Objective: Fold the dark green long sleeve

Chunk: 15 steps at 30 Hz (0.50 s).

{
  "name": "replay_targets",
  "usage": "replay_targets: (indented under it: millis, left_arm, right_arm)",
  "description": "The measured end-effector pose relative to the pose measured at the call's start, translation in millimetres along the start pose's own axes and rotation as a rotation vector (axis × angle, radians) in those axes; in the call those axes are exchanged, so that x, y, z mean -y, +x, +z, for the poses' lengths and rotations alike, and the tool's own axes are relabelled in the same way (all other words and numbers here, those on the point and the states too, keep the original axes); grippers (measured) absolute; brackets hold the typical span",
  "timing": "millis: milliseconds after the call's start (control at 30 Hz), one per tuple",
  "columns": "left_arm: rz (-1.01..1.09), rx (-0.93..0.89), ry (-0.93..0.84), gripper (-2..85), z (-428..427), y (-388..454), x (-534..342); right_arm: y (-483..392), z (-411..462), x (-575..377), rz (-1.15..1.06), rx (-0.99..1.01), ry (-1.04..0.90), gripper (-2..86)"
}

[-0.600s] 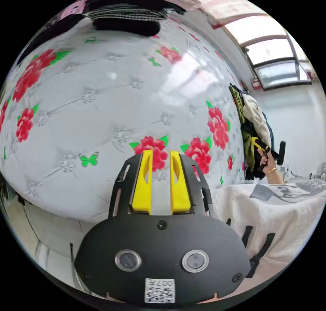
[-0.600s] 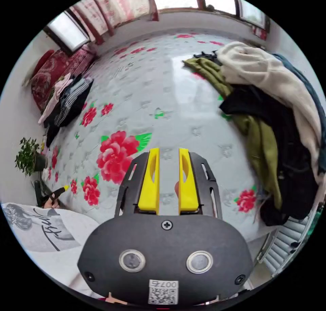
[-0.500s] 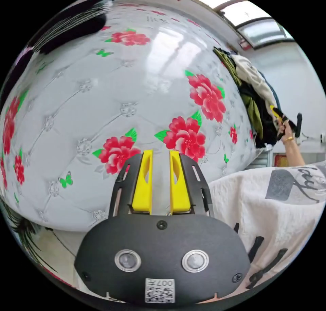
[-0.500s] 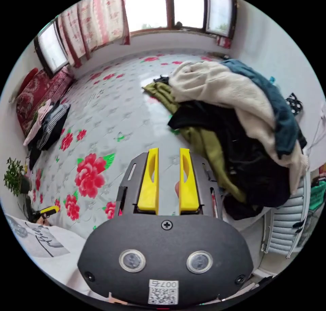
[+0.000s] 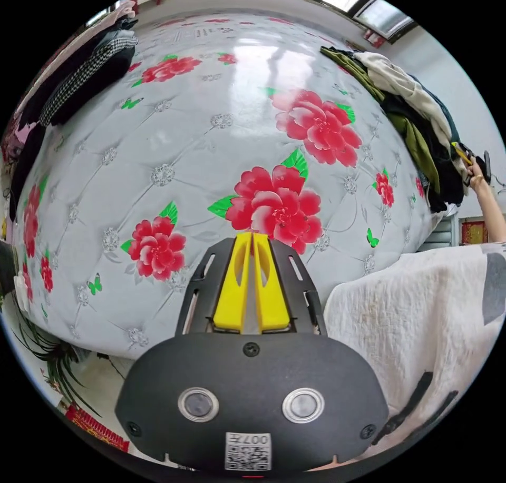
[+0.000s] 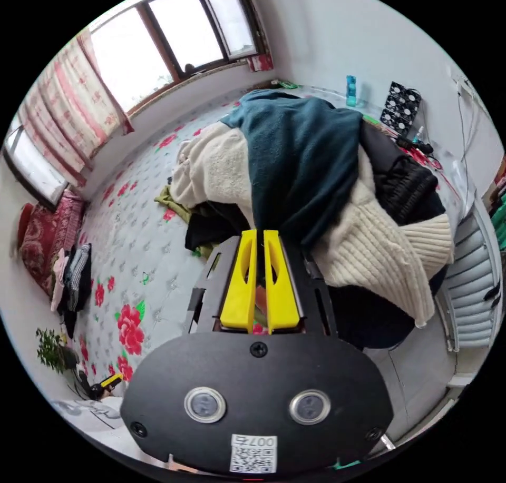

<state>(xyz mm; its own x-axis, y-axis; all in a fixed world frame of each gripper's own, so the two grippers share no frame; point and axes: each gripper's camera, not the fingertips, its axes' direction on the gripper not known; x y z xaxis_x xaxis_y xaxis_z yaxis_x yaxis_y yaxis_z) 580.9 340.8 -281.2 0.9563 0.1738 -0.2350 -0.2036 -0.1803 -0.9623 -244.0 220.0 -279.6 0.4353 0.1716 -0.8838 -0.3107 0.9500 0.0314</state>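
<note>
The left gripper (image 5: 253,235) hangs over the near edge of a bed covered in a white quilted spread (image 5: 174,135) printed with red flowers, its yellow jaws drawn together at the tips with nothing between them. A stack of folded dark and checked clothes (image 5: 79,77) lies at the far left of the bed. To the right of the left gripper, a white textured sleeve (image 5: 411,314) belonging to the person fills the near corner.

Farther right in the left gripper view, the person's bare forearm (image 5: 487,209) stretches out toward a heap of unfolded clothes (image 5: 416,119) at the bed's right edge, the hand (image 5: 477,169) wrapped around the right gripper's handle.

In the right gripper view, the right gripper (image 6: 260,233) points into that same heap, its yellow jaws nearly touching, leaving only a thin slit. Whether any cloth is caught between them cannot be told. The dark green long sleeve (image 6: 300,156) lies draped over the top of the pile, directly beyond the jaw tips, spread across a cream knitted sweater (image 6: 369,251) that hangs down to the right. An olive garment (image 6: 176,204) and a black one (image 6: 211,227) poke out from under the pile on the left. At the far left of this view stand a potted plant (image 6: 52,351) and, just below it, the left gripper's yellow tip.
</note>
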Motion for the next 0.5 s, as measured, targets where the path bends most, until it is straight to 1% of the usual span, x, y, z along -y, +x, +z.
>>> replay_targets:
  millis: [33, 100, 133, 200, 233, 300, 333, 400, 433, 500]
  left_arm:
    - [0.011, -0.031, 0.004, -0.6, -1, 5, -2]
    - [0.065, -0.056, 0.048, -0.8, -6, 22, -7]
    - [0.121, -0.08, 0.064, -0.9, -9, 37, -10]
    - [0.195, -0.111, 0.07, -0.9, -10, 58, -11]
    - [0.239, -0.128, 0.089, -0.8, -13, 71, -12]
    - [0.288, -0.154, 0.137, -0.7, -23, 87, -11]
    - [0.303, -0.171, 0.174, -0.5, -31, 93, -10]
    - [0.31, -0.209, 0.23, 0.3, -45, 95, -7]
    - [0.296, -0.235, 0.265, 0.9, -53, 91, -6]
    - [0.255, -0.275, 0.307, 1.5, -62, 79, -7]
  right_arm:
    - [-7, -6, -4, -0.036, 0.048, 0.027, 0.5]
    - [-36, -37, -28, -0.155, 0.267, 0.117, 0.1]
    - [-45, -45, -34, -0.188, 0.321, 0.126, 0.1]
    - [-78, -68, -61, -0.3, 0.544, 0.127, 0.0]
    - [-88, -71, -69, -0.334, 0.587, 0.116, 0.0]
    - [-143, -80, -105, -0.518, 0.769, 0.041, 0.0]
    - [-158, -80, -115, -0.564, 0.819, 0.013, 0.0]
    - [-225, -72, -162, -0.737, 1.022, -0.153, 0.2]
    - [-242, -70, -176, -0.784, 1.072, -0.196, 0.3]
    - [-306, -53, -229, -0.906, 1.235, -0.374, 0.9]
